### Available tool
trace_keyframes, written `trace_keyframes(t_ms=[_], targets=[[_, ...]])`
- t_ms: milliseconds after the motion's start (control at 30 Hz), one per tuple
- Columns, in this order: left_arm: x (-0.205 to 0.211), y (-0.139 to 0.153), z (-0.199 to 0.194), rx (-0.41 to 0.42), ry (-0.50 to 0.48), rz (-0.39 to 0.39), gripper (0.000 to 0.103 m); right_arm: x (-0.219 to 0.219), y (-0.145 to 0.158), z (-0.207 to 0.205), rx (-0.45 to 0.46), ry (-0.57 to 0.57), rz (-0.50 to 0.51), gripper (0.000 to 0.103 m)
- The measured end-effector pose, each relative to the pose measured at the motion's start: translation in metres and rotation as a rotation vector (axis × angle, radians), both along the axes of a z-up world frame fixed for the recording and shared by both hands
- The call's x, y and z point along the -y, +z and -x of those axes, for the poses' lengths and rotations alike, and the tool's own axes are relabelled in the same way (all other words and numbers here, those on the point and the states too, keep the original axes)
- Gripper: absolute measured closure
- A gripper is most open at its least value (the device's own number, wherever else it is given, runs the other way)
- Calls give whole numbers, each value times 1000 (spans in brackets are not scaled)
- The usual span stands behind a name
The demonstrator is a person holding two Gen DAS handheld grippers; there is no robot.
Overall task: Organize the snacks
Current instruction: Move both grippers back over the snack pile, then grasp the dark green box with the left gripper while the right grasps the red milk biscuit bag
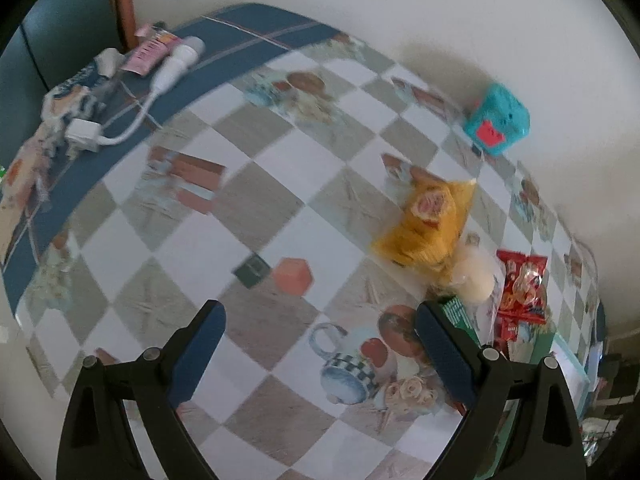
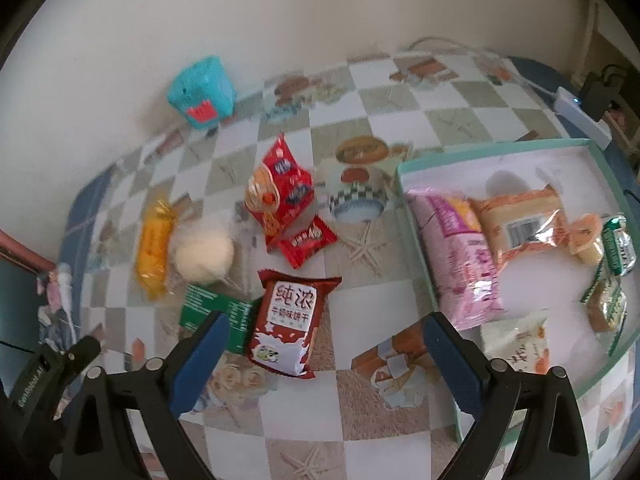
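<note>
Left wrist: left gripper (image 1: 320, 320) jaws wide and holding nothing above glossy checkered bench (image 1: 256, 200), crinkly yellow packet (image 1: 428, 224) and round pale bun (image 1: 474, 278) ahead right. Right wrist: right gripper (image 2: 326, 334) jaws wide, nothing held, flat red biscuit pouch (image 2: 288, 324) lying between them; teal-rimmed tray (image 2: 612, 172) at right holding soft pink bag (image 2: 460, 256) and other wrapped snacks.

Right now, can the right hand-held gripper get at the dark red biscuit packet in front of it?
Probably yes. The right hand-held gripper is open and empty, and the biscuit packet lies flat between its fingers. A green packet touches its left edge beside the left finger, so that one might get nudged.
</note>
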State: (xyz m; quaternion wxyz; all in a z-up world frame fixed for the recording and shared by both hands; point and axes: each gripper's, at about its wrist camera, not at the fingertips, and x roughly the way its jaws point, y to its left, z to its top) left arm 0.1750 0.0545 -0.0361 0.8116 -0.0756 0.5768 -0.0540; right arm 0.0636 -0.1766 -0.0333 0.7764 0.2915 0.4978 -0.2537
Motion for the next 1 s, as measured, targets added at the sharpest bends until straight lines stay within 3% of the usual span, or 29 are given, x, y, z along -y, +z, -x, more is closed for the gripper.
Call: trace_keyframes(t_ms=[500, 1000], targets=[[47, -30, -17, -75, -78, 36, 7, -5, -39, -30, -81, 37, 32, 5], [95, -47, -18, -102, -182, 20, 7, 10, -43, -32, -108, 31, 63, 9]])
